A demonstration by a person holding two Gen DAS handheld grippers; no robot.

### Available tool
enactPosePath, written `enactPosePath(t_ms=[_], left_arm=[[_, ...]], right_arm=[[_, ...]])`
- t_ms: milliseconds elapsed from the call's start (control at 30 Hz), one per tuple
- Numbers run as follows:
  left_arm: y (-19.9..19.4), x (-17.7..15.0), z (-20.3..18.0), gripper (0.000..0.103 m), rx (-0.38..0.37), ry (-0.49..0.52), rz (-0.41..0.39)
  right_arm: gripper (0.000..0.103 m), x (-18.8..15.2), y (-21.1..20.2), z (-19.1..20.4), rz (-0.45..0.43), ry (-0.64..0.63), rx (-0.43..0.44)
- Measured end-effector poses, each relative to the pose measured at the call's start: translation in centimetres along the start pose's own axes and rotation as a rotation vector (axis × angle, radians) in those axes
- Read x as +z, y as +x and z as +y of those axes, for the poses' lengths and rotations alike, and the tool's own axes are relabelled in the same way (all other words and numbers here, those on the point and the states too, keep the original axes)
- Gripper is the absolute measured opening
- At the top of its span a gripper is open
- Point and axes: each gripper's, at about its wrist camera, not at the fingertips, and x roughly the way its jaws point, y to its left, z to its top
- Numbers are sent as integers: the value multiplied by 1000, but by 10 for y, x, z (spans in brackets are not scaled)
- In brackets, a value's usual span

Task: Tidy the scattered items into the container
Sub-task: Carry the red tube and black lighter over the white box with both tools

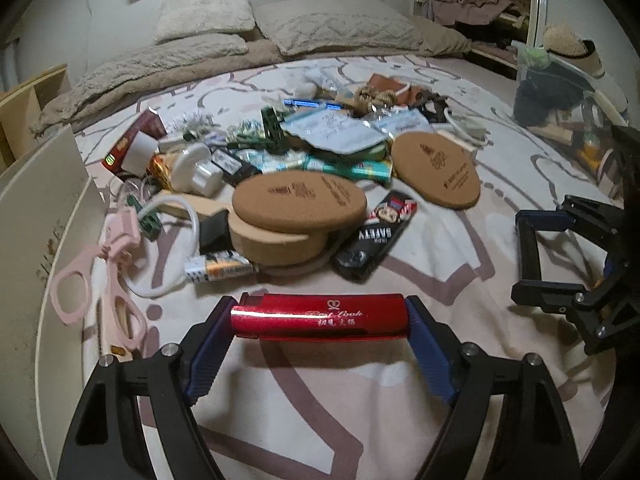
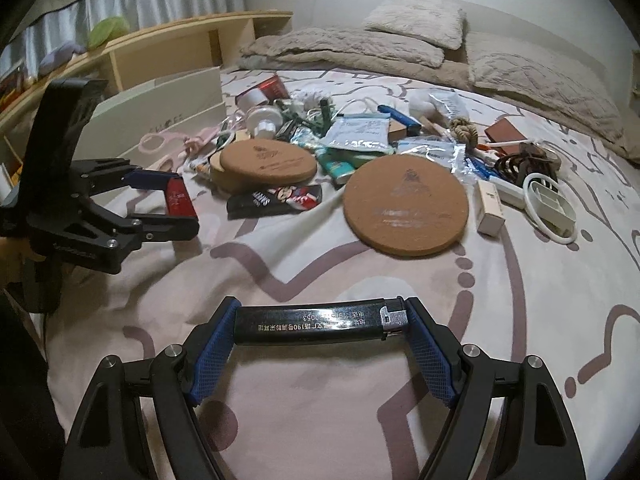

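Gripping a red lighter (image 1: 316, 317) end to end between its blue pads, the left tool (image 1: 320, 320) hangs over the patterned bed sheet (image 1: 320, 400); the lighter's side reads "Best Look" in gold script above a few small characters. The right tool (image 2: 320, 326) is likewise clamped lengthwise on a black lighter (image 2: 316, 326) with a metal head, its white print upside down and ending in digits that look like "053", though blur makes this uncertain. Beyond them, scattered items lie on the bed: a black packet (image 1: 374, 236) printed "SAFETY", two round cork mats (image 1: 299, 204) (image 1: 435, 169) with stamped logos too faint to read, pink scissors (image 1: 104, 268), a small tube (image 1: 218, 266), and white paper sachets (image 1: 332, 128). The container, a white box (image 1: 44, 216), stands at the bed's left edge, just beside the scissors.
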Motion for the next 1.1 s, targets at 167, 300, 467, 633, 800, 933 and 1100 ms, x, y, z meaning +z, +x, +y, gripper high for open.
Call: enactPosePath(t_ms=[167,300,467,633,800,933,1100], left_arm=[[-11,7,3,83,4,-11,-38],[-18,12,7,83,5,-26,-59],[-32,20,14,83,8,-48,-99],[-47,27,22,83,27,-77,-133],[-63,32,31,83,48,-97,-166],[-76,35,41,83,43,-126,-190],[-90,37,49,83,49,-143,-223]], right_arm=[[82,10,-9,-5,-33,45,6],[82,18,-16,-3,-50,52,3],[82,29,-26,4,-76,52,-7],[82,44,-34,11,-100,42,-29],[82,60,-40,16,-128,62,-27],[82,72,-43,23,-152,74,-31],[82,84,-45,31,-177,67,-46]])
